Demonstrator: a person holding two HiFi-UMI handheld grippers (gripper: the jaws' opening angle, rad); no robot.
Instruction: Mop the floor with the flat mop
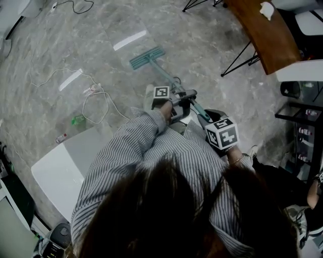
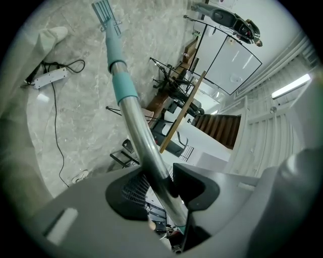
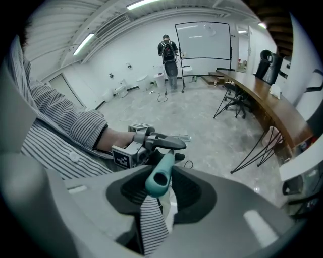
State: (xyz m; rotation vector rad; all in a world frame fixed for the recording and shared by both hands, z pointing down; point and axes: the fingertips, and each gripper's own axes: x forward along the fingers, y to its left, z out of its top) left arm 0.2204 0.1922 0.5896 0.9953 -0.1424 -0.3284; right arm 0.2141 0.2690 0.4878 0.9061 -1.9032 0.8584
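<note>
While the one mop (image 1: 147,57) lies with its flat head on the grey floor (image 1: 202,45) at the upper middle of the head view, the left gripper (image 2: 162,187) is clenched on its metal pole (image 2: 132,117). The right gripper (image 3: 160,194) clasps its teal handle end (image 3: 159,177), so both of the two grippers grasp it.

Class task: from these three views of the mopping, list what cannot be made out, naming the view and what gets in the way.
Head view: teal flat mop head's underside faces down, pad unseen.
Left gripper view: mop head's far end cut off by the picture's rim.
Right gripper view: whether the right gripper pinches the teal handle end; striped cloth covers the contact.
Head view: small green floor item, too small to identify.
</note>
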